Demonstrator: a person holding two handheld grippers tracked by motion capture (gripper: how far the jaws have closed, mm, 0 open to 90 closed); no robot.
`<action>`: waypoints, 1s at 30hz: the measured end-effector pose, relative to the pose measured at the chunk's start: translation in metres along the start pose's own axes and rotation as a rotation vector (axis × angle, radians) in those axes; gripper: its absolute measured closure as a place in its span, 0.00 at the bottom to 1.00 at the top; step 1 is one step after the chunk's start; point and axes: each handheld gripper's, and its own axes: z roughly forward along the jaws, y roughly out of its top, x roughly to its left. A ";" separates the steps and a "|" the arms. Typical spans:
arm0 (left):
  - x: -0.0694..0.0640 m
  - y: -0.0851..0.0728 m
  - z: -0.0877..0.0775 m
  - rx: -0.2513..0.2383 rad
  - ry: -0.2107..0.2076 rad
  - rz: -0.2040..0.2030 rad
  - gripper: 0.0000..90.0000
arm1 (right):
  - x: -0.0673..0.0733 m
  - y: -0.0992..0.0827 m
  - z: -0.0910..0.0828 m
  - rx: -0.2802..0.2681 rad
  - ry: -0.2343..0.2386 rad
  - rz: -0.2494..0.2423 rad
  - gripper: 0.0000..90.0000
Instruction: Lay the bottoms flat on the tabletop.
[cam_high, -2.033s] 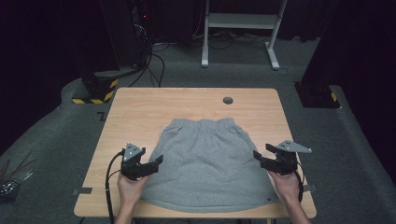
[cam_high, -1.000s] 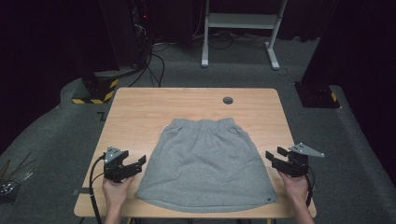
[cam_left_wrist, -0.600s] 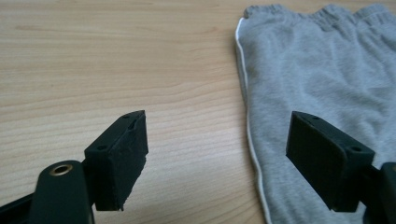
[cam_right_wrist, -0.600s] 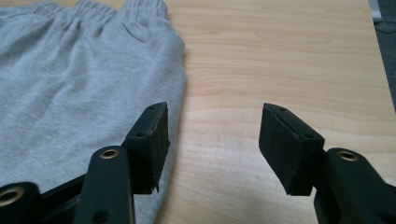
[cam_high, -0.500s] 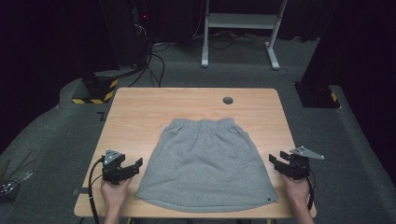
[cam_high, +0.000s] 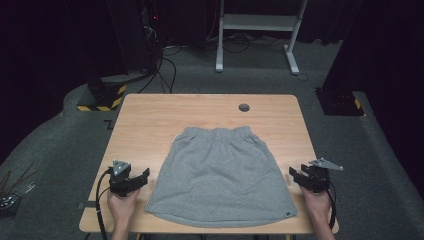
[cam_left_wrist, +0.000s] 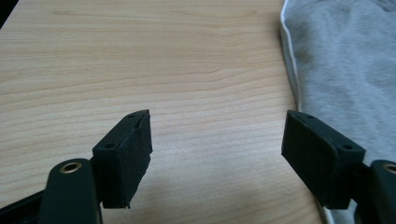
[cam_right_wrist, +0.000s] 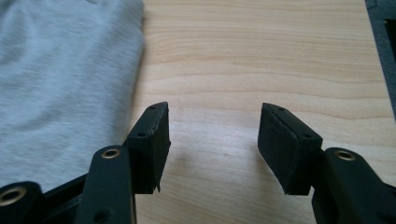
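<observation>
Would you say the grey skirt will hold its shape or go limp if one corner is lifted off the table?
Probably limp: the skirt is soft fleece-like cloth lying flat with slight wrinkles, so a lifted corner would likely drape and fold. It looks light. Pushed, it would likely bunch rather than slide whole over the table.

Through my right gripper (cam_right_wrist: 212, 147) I see both black jaws standing apart over bare wood with nothing between them. The grey skirt (cam_right_wrist: 60, 79) lies at upper left, its edge beside one jaw. The desk (cam_right_wrist: 261, 56) ends at the far right edge.
</observation>
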 end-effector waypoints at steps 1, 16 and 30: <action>0.000 0.000 0.000 0.000 0.000 0.000 0.28 | 0.000 0.000 0.000 0.000 0.000 0.000 0.48; 0.000 -0.001 0.013 0.040 0.054 0.036 0.27 | 0.006 0.000 0.007 0.043 -0.081 -0.077 0.43; 0.000 -0.002 0.019 0.088 0.070 0.044 0.24 | 0.006 0.000 0.007 0.046 -0.079 -0.078 0.40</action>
